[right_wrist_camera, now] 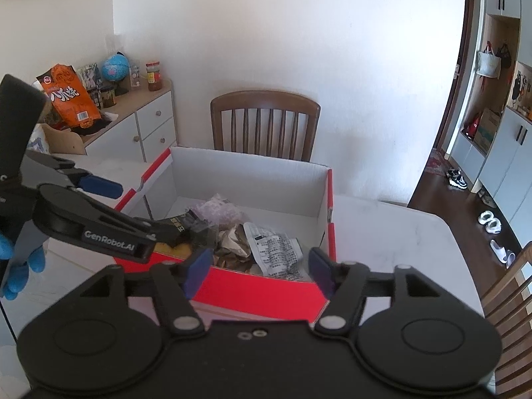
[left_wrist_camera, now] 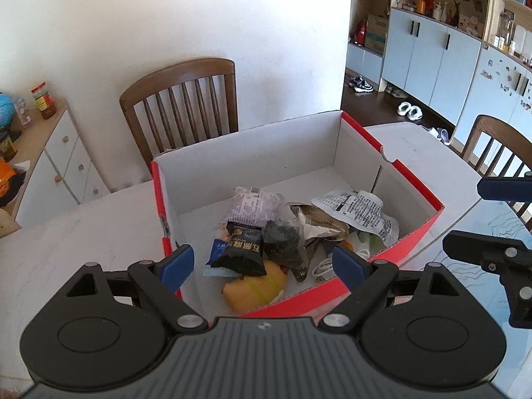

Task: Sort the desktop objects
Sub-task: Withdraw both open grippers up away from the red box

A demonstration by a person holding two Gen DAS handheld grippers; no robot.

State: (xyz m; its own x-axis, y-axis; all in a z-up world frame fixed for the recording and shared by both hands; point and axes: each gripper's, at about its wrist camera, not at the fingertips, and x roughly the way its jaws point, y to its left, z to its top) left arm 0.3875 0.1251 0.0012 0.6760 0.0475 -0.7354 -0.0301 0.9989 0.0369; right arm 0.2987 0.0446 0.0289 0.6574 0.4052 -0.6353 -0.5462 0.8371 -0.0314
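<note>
A: We see the left gripper (left_wrist_camera: 264,262) poised over the near wall of the red cardboard box (left_wrist_camera: 417,232), its blue pads spread wide with nothing between them

B: And the right gripper (right_wrist_camera: 261,271)?

A: Its jaws also stand apart, empty, above the box's near rim; no pad touches the cardboard

B: Where do we place the sorted things?

A: All lie inside the box, heaped toward its near end. We note a black snack packet (left_wrist_camera: 240,254) on top of a yellow packet (left_wrist_camera: 256,291), a pale lilac pouch (left_wrist_camera: 254,204) behind them toward the box's middle, a dark crumpled wrapper (left_wrist_camera: 282,244) beside the black packet, and a white printed wrapper (left_wrist_camera: 360,212) against the right wall. A white cable (left_wrist_camera: 324,267) rests by the near right corner

B: And the box itself?

A: It sits on the white table (left_wrist_camera: 83,232), near the far edge, with a wooden chair (left_wrist_camera: 181,104) behind it. In the right wrist view we see a blue-gloved hand (right_wrist_camera: 20,266) at the left margin holding the left gripper
</note>
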